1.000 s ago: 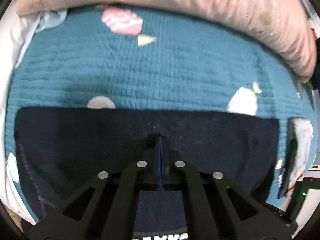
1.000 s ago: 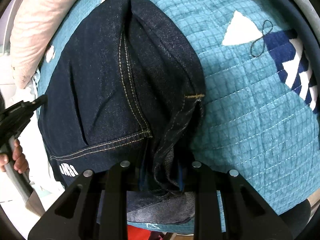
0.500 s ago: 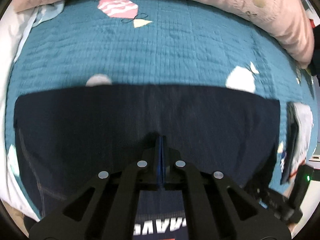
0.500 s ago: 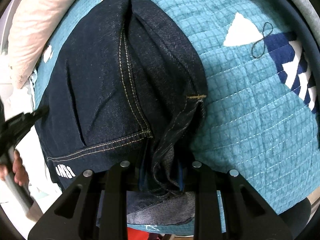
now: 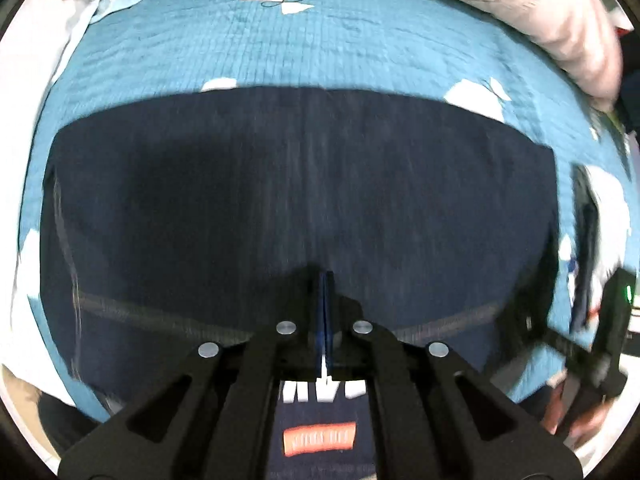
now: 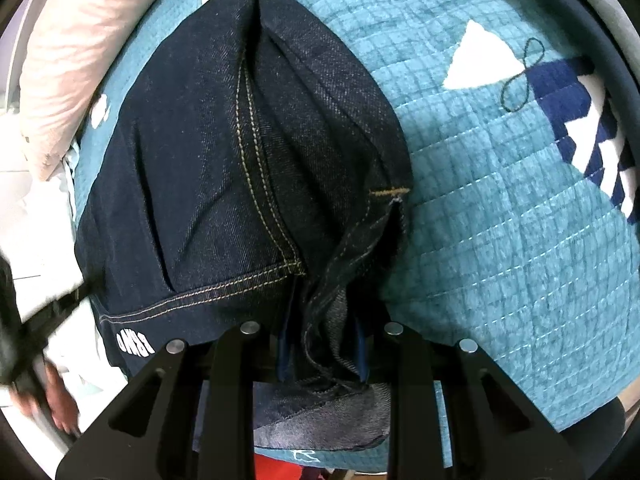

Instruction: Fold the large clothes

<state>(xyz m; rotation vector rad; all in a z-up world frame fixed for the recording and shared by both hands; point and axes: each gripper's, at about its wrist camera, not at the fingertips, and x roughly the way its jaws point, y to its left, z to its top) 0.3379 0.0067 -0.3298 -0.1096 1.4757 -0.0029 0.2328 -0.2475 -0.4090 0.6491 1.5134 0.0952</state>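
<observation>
Dark blue jeans lie folded on a teal quilt. In the left wrist view they spread wide across the middle, with white lettering and an orange label near my fingers. My left gripper is shut, its tips over the near part of the jeans; I cannot tell if cloth is between them. In the right wrist view the jeans show tan stitching. My right gripper is shut on a bunched fold of the jeans at their near edge.
A pink pillow runs along the far side of the quilt, and it also shows in the right wrist view. White bedding lies at the left. The other gripper and hand show at the left edge.
The left gripper has pulled back toward me and risen, so more of the jeans shows, with the lettering and label now in view. The right gripper has held its grip and barely moved.
</observation>
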